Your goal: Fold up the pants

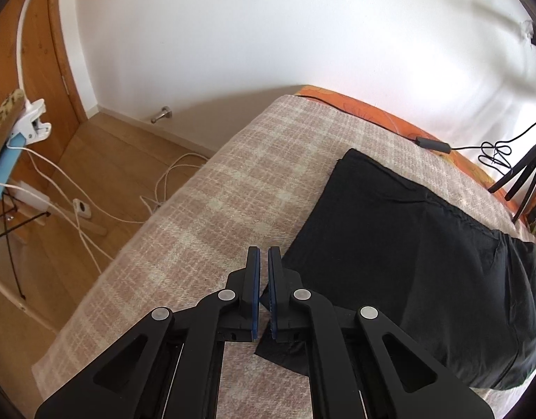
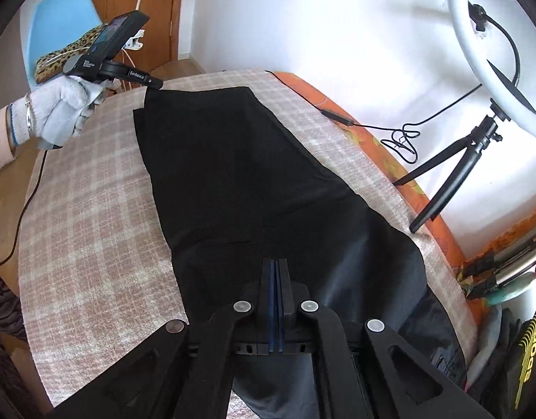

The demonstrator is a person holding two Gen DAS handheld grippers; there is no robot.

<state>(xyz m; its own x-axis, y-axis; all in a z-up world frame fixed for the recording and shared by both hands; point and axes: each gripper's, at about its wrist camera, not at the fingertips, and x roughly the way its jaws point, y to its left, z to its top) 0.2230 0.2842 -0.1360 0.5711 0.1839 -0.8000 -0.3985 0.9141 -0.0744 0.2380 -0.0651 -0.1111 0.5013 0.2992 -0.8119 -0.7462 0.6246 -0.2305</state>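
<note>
Black pants (image 2: 254,181) lie lengthwise on a plaid blanket (image 2: 93,209), legs stacked, hem end far from the right camera. In the left wrist view the pants (image 1: 407,244) lie to the right. My left gripper (image 1: 263,262) is nearly shut with a narrow gap, and a corner of the pants' hem sits between its blue pads (image 1: 272,279). It also shows in the right wrist view (image 2: 156,85), held by a gloved hand at the far hem corner. My right gripper (image 2: 275,272) is shut, its pads pressed together just above the waist end of the pants.
A ring light on a black tripod (image 2: 470,153) stands at the right on the orange bed edge (image 2: 390,146), with a black cable (image 1: 432,143). White cables and a power strip (image 1: 82,209) lie on the wooden floor at the left. A blue chair (image 2: 58,21) stands behind.
</note>
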